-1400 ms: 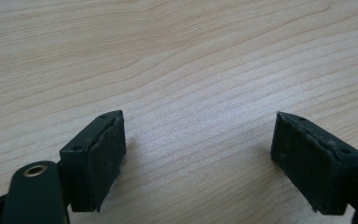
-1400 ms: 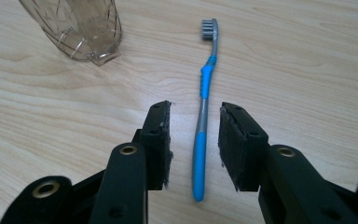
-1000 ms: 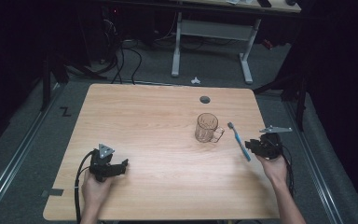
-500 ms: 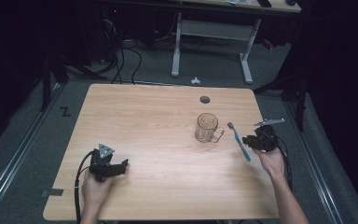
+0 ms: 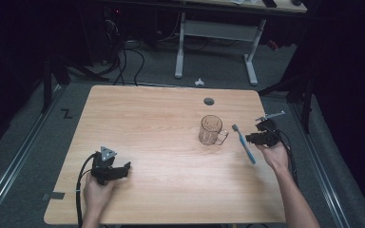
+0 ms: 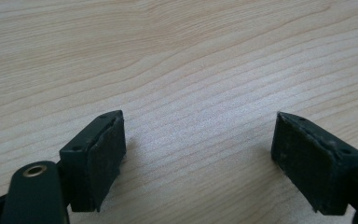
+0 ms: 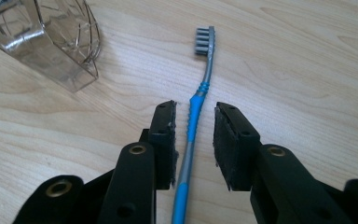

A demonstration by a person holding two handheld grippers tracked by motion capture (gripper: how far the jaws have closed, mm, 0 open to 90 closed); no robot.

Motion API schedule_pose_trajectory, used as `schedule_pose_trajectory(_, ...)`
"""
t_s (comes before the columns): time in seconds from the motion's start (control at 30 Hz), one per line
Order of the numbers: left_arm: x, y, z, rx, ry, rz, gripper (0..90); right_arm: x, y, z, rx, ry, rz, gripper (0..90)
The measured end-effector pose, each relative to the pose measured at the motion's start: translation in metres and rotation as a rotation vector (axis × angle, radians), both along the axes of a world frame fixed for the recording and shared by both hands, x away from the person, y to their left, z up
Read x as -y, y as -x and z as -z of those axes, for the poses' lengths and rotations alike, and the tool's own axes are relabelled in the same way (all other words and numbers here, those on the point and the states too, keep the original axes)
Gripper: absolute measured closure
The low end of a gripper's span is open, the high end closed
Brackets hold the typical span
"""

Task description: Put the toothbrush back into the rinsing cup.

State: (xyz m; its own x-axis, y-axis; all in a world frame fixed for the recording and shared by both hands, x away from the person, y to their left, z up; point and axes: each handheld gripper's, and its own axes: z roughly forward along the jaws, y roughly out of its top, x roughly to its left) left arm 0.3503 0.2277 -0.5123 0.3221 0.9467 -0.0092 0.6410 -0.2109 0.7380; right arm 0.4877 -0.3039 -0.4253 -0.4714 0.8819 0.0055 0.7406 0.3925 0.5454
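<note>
- Two tools sit over the wooden counter (image 5: 161,118): the left tool (image 5: 123,167) near the near-left corner, the right tool (image 5: 250,138) near the right edge.
- Left tool is released, its jaws spread wide over bare wood with nothing between them; open counter stretches ahead of it and to its right.
- Right tool straddles the blue toothbrush (image 7: 192,135), and its jaws have just been closing. A slim gap shows on each side of the handle, so the pads (image 7: 166,140) are not clamped on it.
- Toothbrush runs lengthwise between the right tool's jaws, bristle head ahead of the tips, handle end trailing back under the tool.
- Glass mug (image 5: 211,130) stands just left of the right tool, close to the toothbrush's head but apart from it; it looks empty.
</note>
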Motion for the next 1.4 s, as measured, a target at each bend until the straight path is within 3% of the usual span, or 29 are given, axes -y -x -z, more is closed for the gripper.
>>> schedule_pose_trajectory(0.47,0.0,0.0,0.0,0.0,0.0,0.0,18.3,-0.008,-0.018,-0.003,-0.051,0.025,0.004,69.2)
schedule_pose_trajectory(0.73,0.0,0.0,0.0,0.0,0.0,0.0,18.3,-0.017,-0.028,-0.001,-0.052,0.093,-0.001,70.5)
schedule_pose_trajectory(1.4,0.0,0.0,0.0,0.0,0.0,0.0,18.3,-0.029,-0.044,0.02,-0.174,0.159,0.003,70.7)
